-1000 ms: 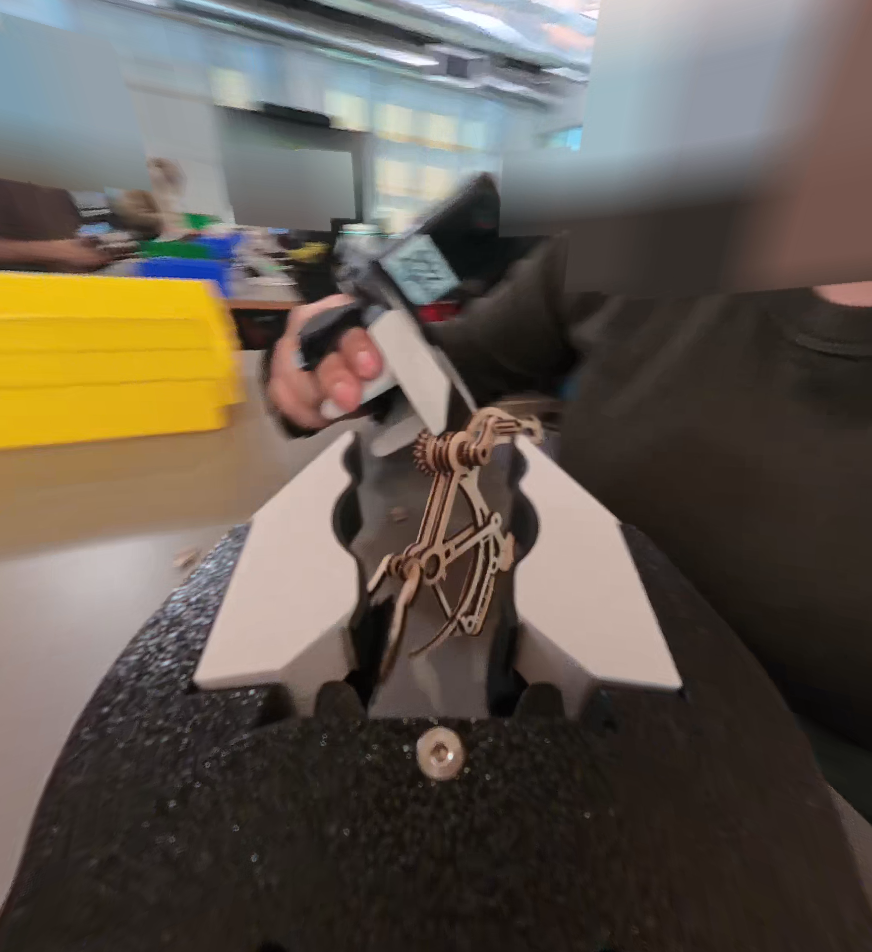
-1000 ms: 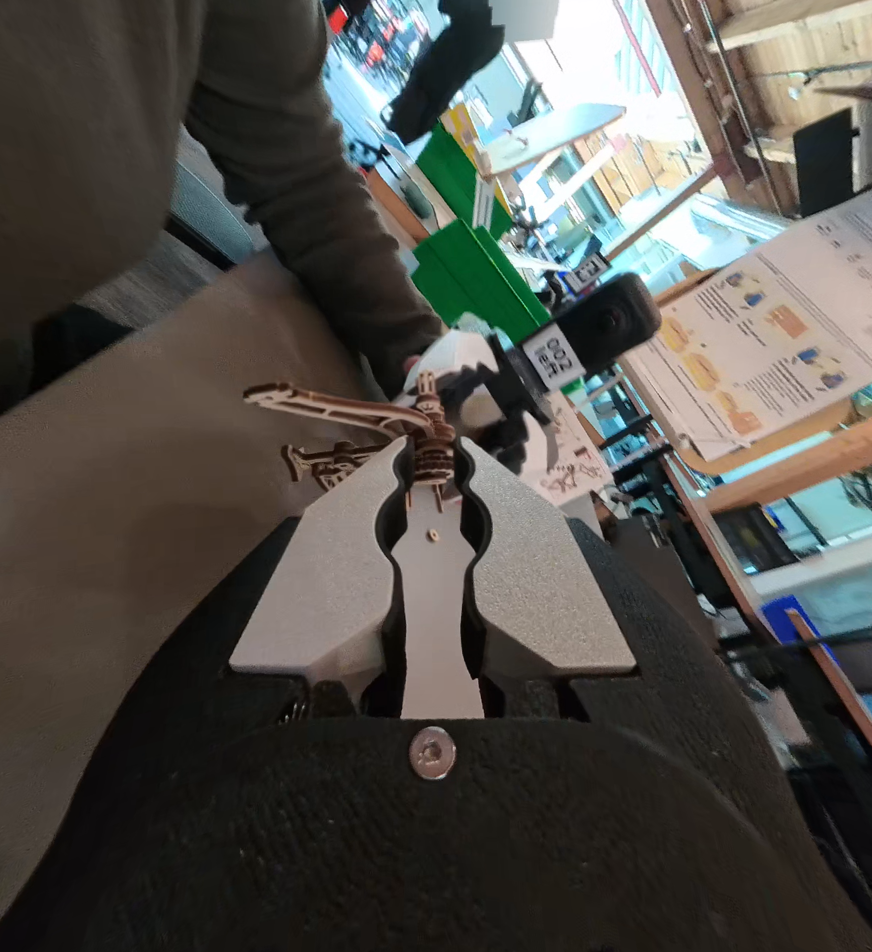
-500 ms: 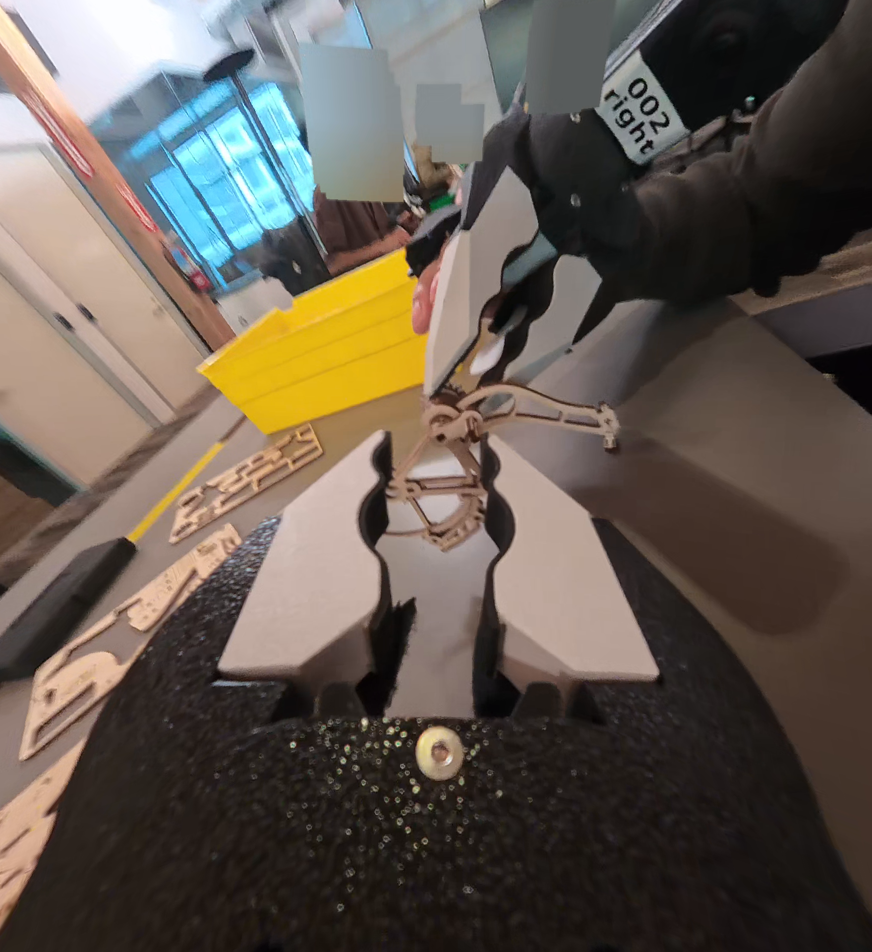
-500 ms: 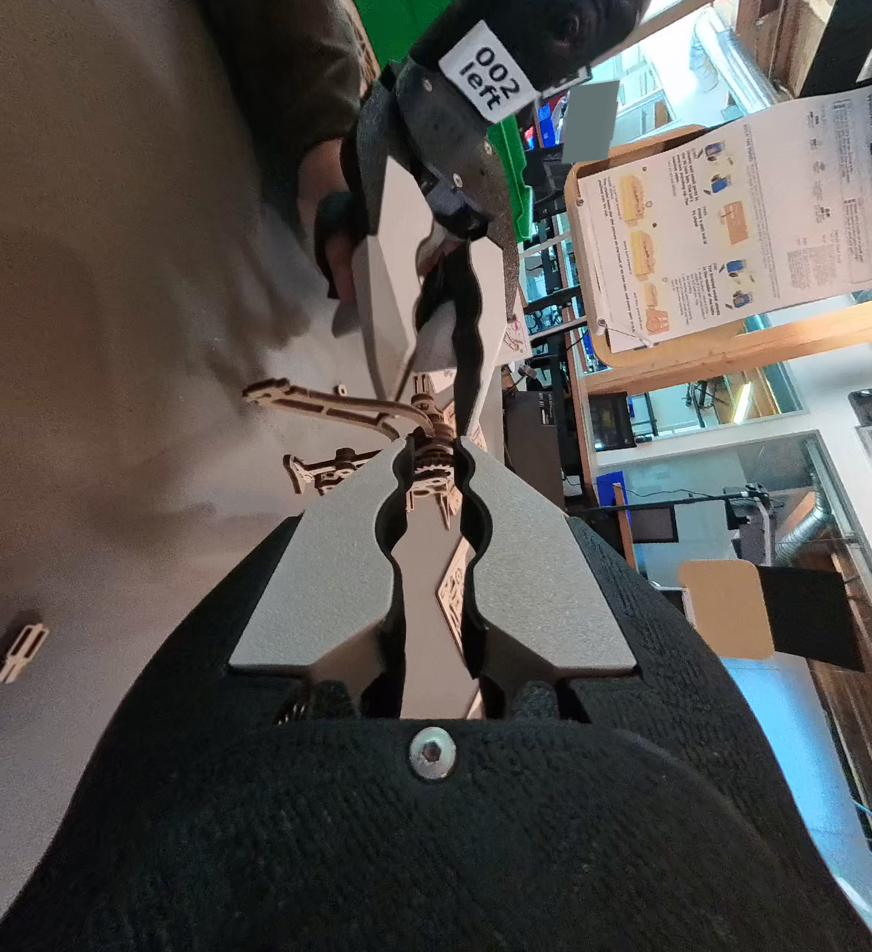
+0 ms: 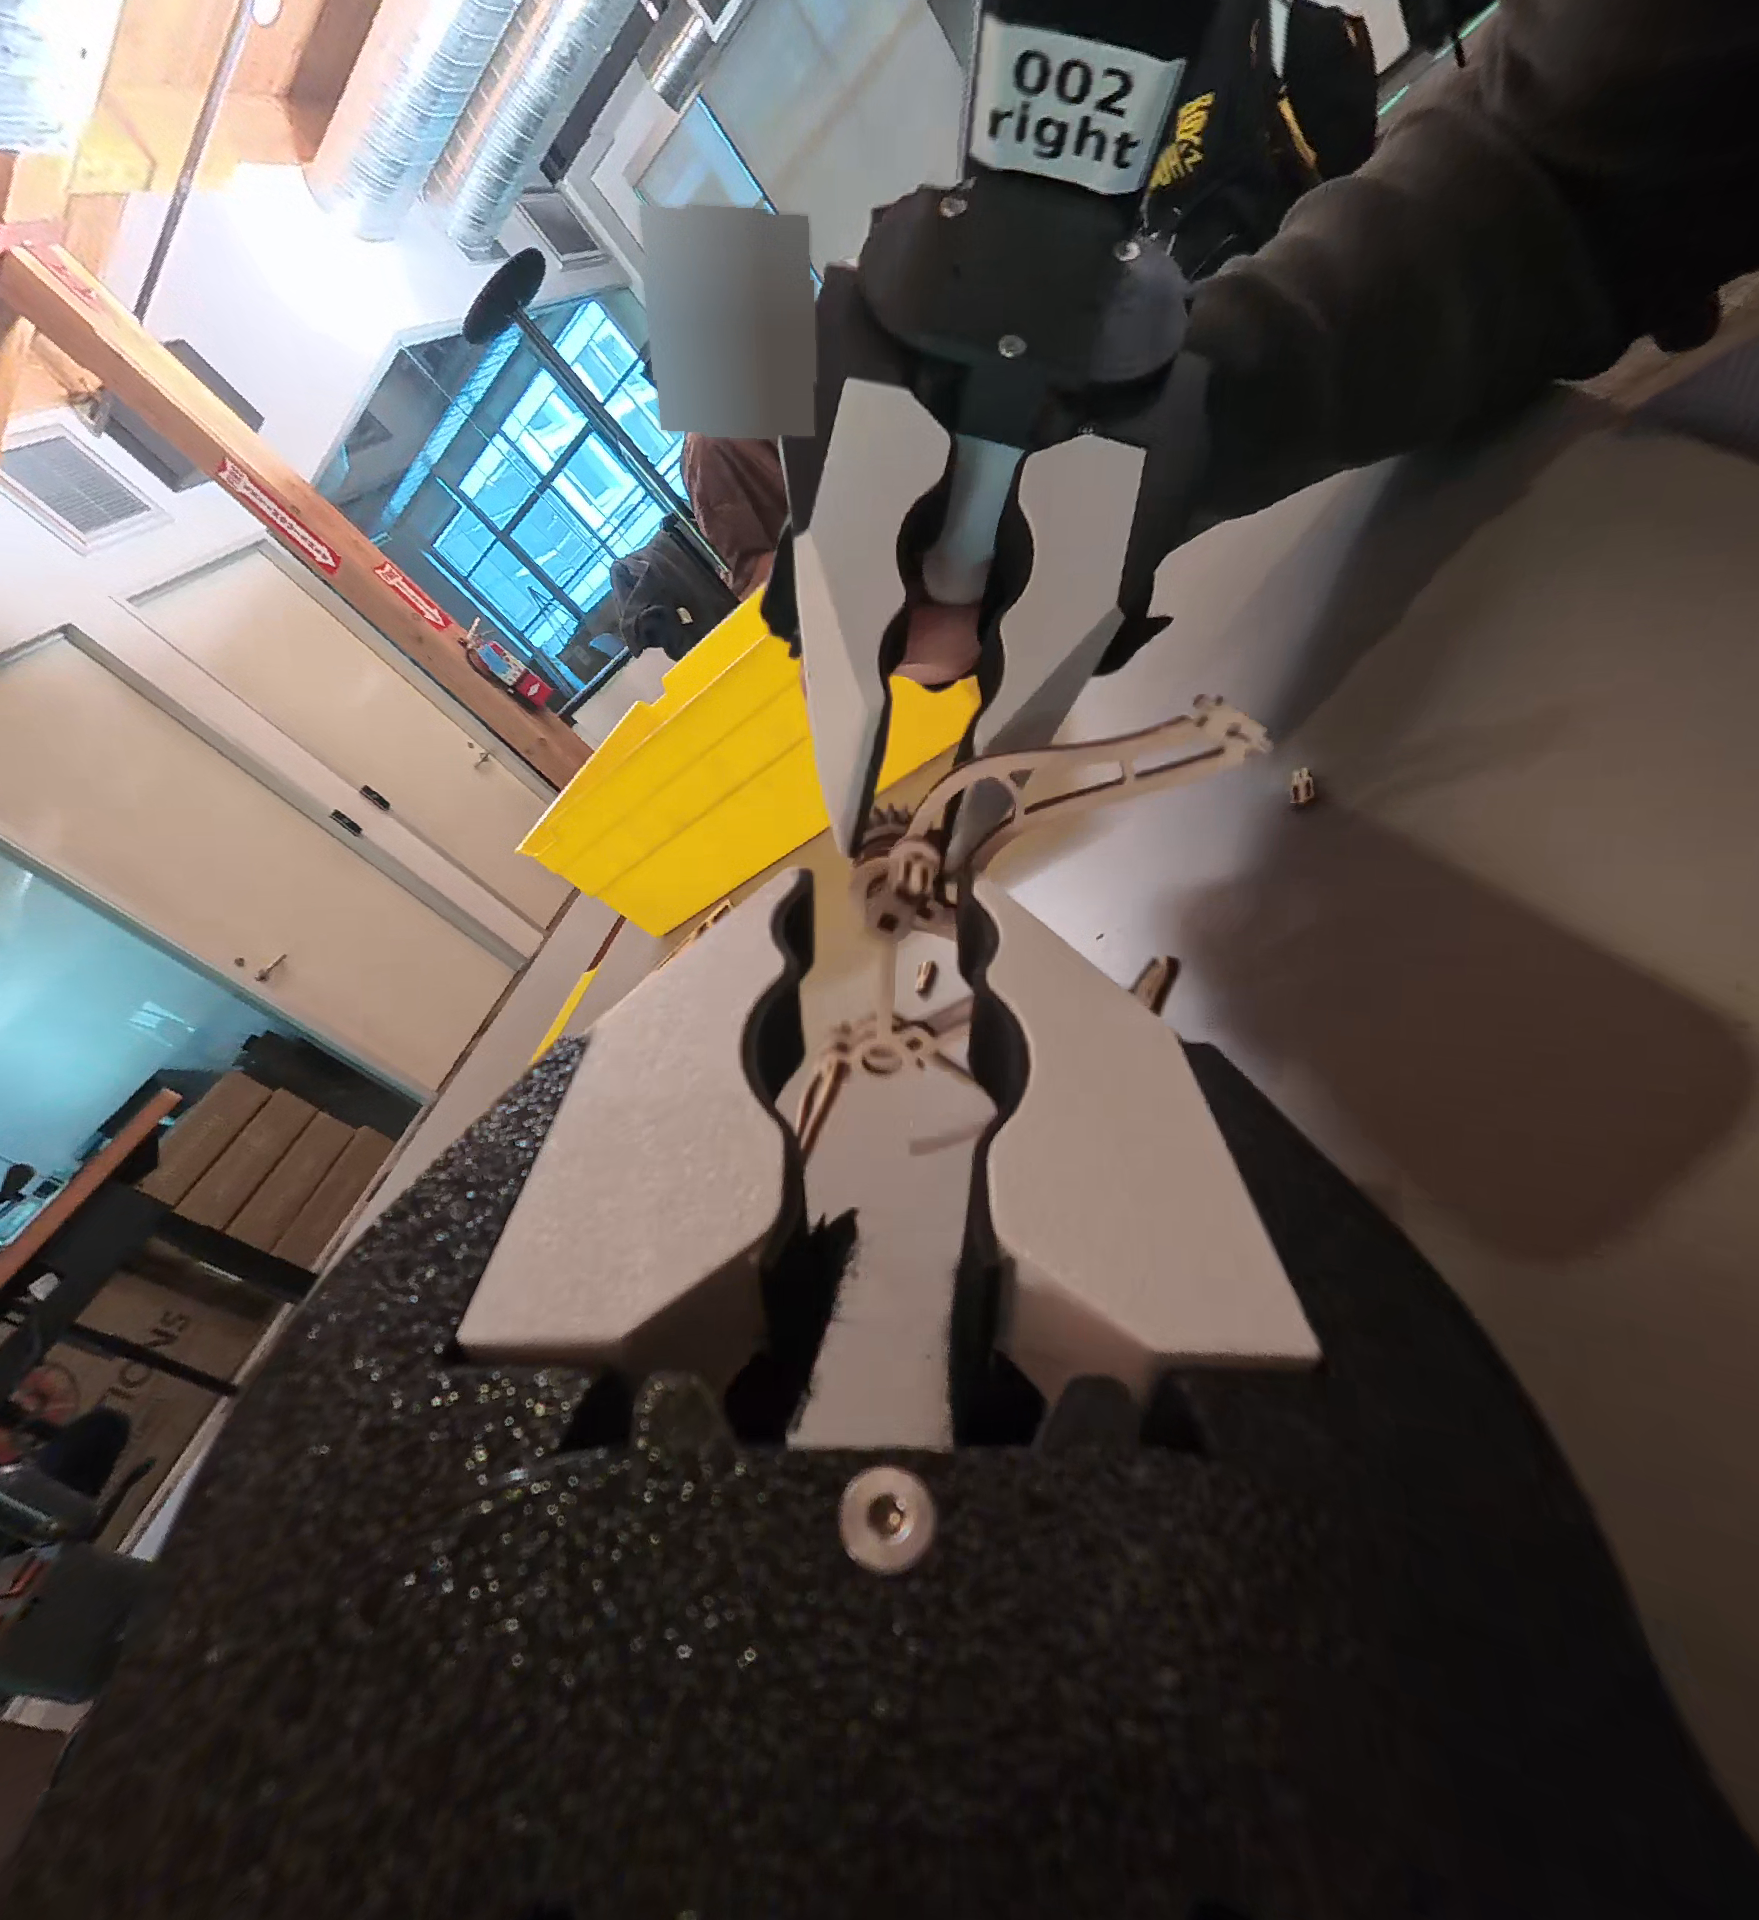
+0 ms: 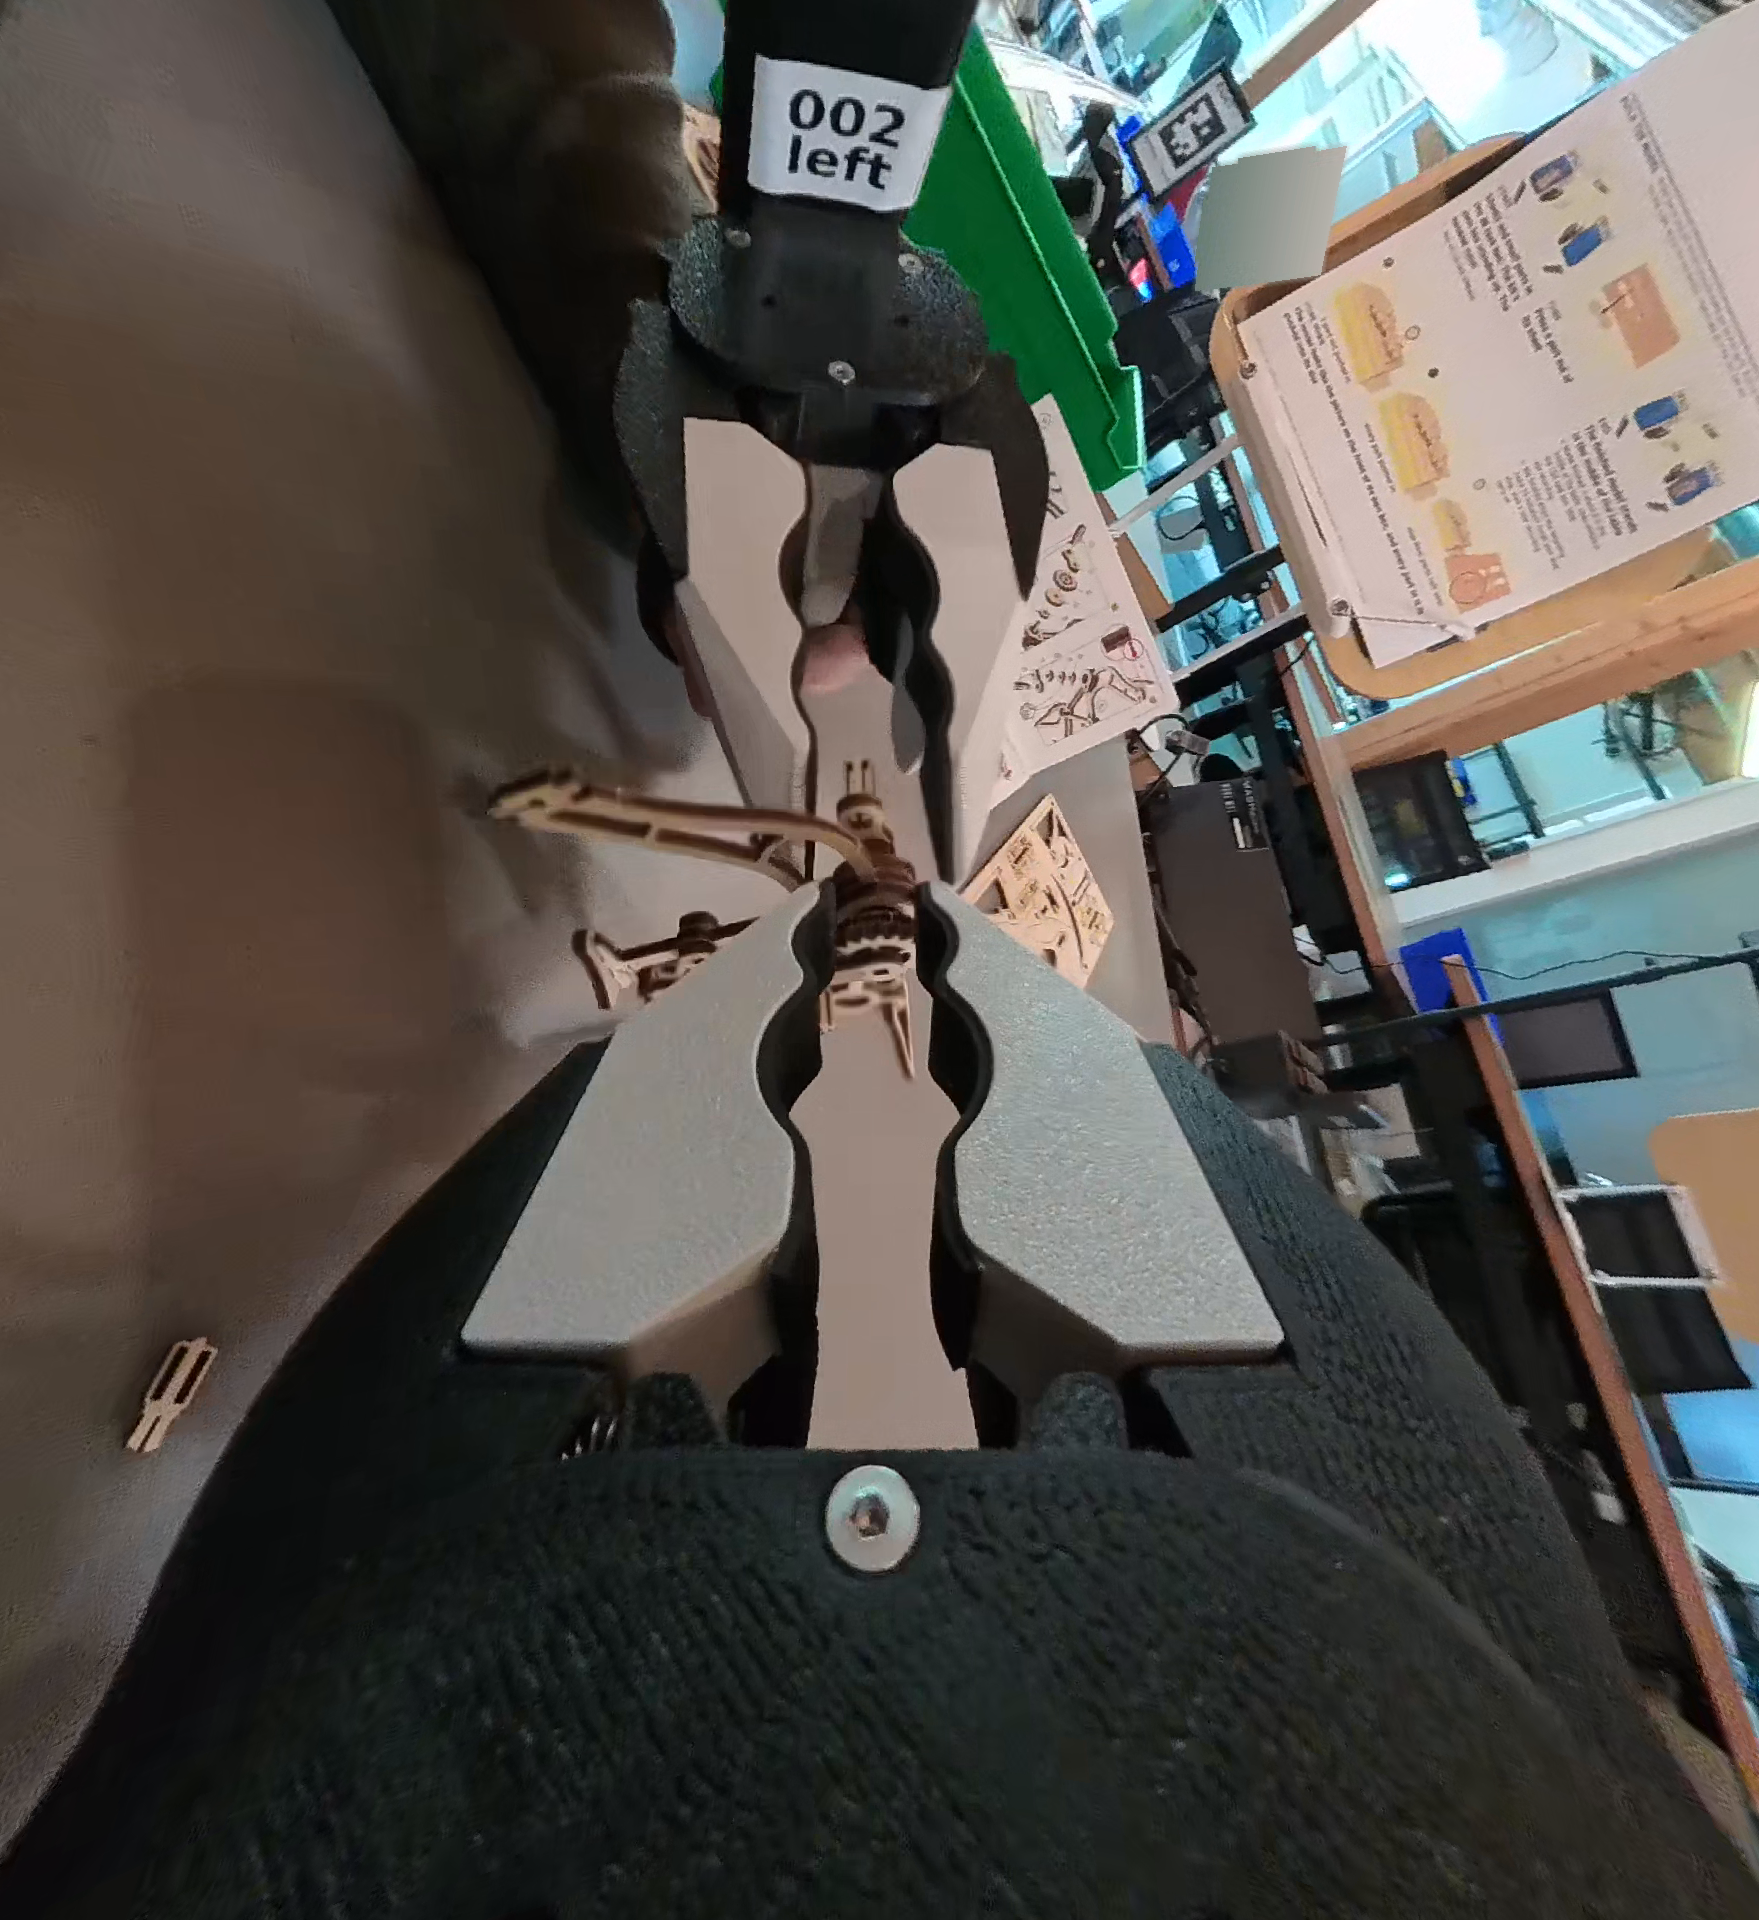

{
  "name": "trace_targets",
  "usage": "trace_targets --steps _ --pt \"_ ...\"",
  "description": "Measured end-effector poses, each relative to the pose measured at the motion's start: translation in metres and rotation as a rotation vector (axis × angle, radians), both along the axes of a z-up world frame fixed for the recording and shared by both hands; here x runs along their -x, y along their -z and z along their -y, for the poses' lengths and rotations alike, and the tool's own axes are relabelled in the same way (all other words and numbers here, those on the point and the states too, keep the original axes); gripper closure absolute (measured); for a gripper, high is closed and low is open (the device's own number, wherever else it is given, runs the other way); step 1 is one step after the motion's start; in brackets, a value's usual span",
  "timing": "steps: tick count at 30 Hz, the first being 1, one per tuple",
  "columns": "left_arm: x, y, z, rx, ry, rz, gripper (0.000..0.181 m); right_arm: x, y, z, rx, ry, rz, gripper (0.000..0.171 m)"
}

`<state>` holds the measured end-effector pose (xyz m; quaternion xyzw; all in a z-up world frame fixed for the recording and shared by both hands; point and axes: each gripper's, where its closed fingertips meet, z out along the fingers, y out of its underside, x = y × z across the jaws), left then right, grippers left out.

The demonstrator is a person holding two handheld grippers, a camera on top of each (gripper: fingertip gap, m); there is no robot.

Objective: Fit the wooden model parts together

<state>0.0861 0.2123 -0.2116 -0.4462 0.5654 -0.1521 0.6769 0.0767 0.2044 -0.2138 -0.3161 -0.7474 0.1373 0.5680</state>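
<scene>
Both tongs pinch the wooden model (image 6: 870, 914) tip to tip; only the right wrist view shows a loose wooden piece (image 6: 170, 1392) left of the right gripper (image 6: 870, 904); the left gripper (image 5: 890, 904) faces it.

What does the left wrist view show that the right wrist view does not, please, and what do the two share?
Only the left wrist view shows the yellow bin behind the model. Only the right wrist view shows the green bin, the sheet of cut wooden parts and the instruction poster. Both show the wooden model between the two tongs, the left tongs and right tongs meeting at its gear hub, and a small loose wooden piece on the table.
</scene>
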Motion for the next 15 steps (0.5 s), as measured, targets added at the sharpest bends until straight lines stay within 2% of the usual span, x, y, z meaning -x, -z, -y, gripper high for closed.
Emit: trace_targets --steps 3,5,11,15 --pt "-0.002 0.007 0.002 0.018 0.034 -0.029 0.15 0.0 0.003 0.0 0.029 -0.006 0.0 0.158" --pt "-0.004 0.01 0.003 0.016 0.039 -0.044 0.157 0.002 0.003 0.003 0.055 -0.019 -0.008 0.158" --pt "-0.001 0.014 0.002 0.027 0.008 -0.066 0.159 0.003 0.002 0.003 0.107 -0.019 -0.058 0.159" --pt "0.005 0.015 0.003 0.076 0.016 -0.045 0.159 -0.003 0.0 0.002 0.275 -0.047 -0.095 0.145"
